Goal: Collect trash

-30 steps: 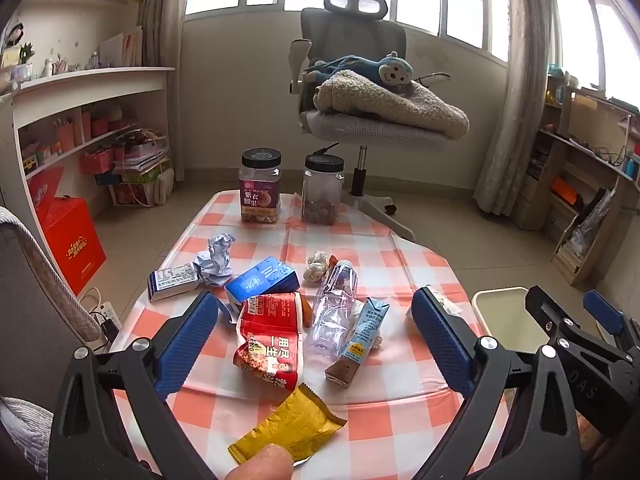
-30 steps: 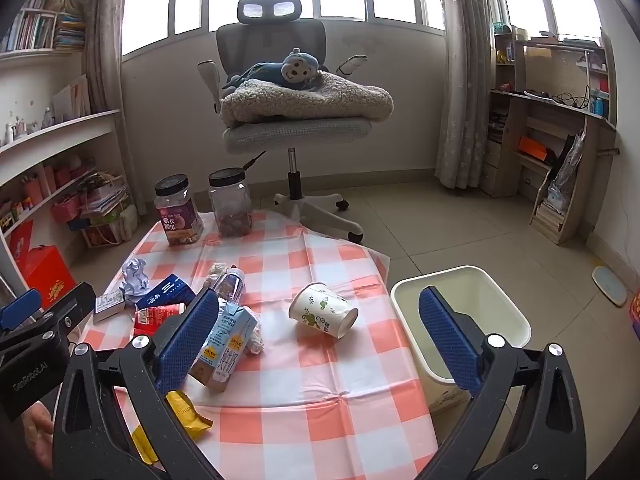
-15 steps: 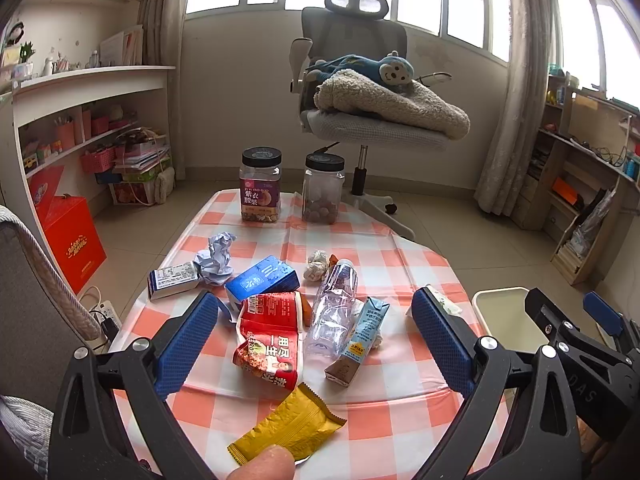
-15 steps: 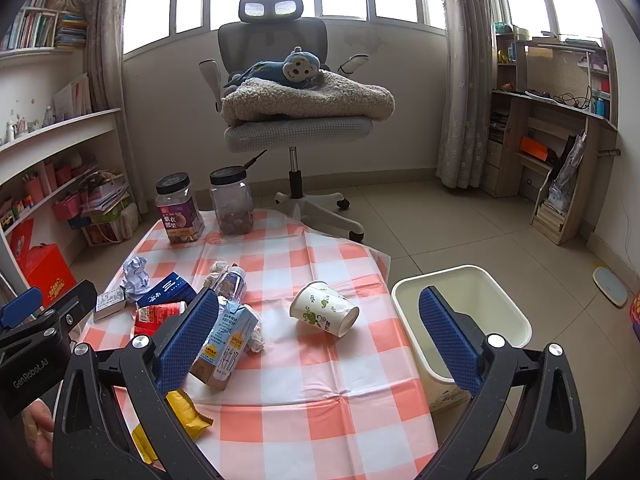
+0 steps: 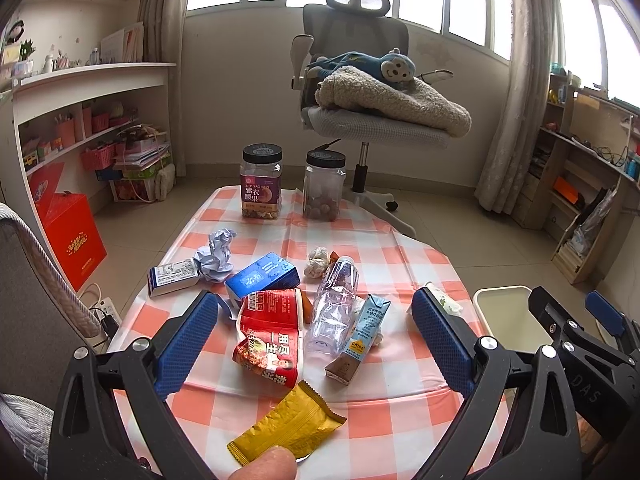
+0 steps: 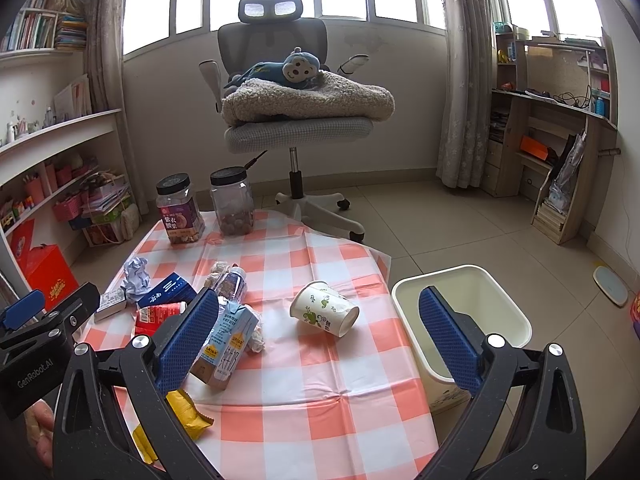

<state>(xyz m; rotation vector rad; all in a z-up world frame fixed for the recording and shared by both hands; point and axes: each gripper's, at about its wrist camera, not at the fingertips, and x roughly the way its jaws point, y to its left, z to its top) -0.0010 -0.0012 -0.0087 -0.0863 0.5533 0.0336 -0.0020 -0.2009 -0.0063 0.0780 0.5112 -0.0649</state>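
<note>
Trash scattered on checkered desk [image 6: 320,364]: paper cup [image 6: 324,314] on its side, crushed clear bottle [image 5: 334,308], tipped milk carton [image 5: 362,336], red wrapper [image 5: 268,332], yellow wrapper [image 5: 288,426]. Cream bin [image 6: 464,320] beside desk, upright.

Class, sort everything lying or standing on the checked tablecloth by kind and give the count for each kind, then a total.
Jars with black lids: 2
Cartons and boxes: 3
Snack wrappers: 2
Crumpled paper balls: 2
Plastic bottle: 1
Paper cup: 1
Total: 11
</note>
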